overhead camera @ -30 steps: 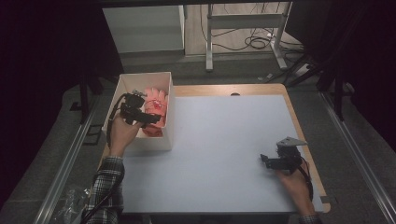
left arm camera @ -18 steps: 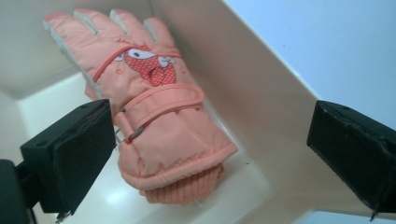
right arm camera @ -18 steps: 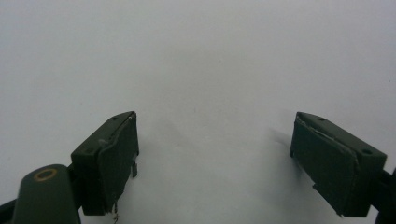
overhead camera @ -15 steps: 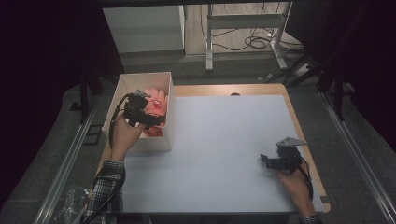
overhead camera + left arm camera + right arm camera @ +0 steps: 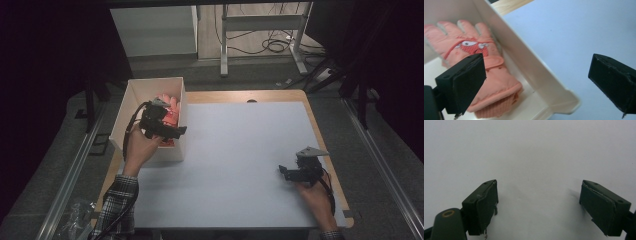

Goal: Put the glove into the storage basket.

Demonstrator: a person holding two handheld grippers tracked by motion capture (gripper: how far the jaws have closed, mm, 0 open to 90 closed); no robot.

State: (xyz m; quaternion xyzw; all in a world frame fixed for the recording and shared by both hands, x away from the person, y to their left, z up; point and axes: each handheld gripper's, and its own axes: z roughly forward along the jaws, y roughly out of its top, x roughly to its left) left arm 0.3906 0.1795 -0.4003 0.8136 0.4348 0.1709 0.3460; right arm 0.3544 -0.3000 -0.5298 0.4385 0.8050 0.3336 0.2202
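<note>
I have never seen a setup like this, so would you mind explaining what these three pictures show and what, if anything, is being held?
There is no robot here: a person holds a handheld two-jaw gripper in each hand at a table. The high view looks down from above the person's side. The other two pictures come from cameras riding on the grippers, looking along their black jaws.

The left gripper hovers over the right wall of a white box at the table's left edge. Its jaws stand wide apart, one over the box, one over the grey mat. Inside the box lies an orange glove with a red patch.

The right gripper sits low over bare mat near the right edge, jaws also wide apart. Neither gripper holds anything.
</note>
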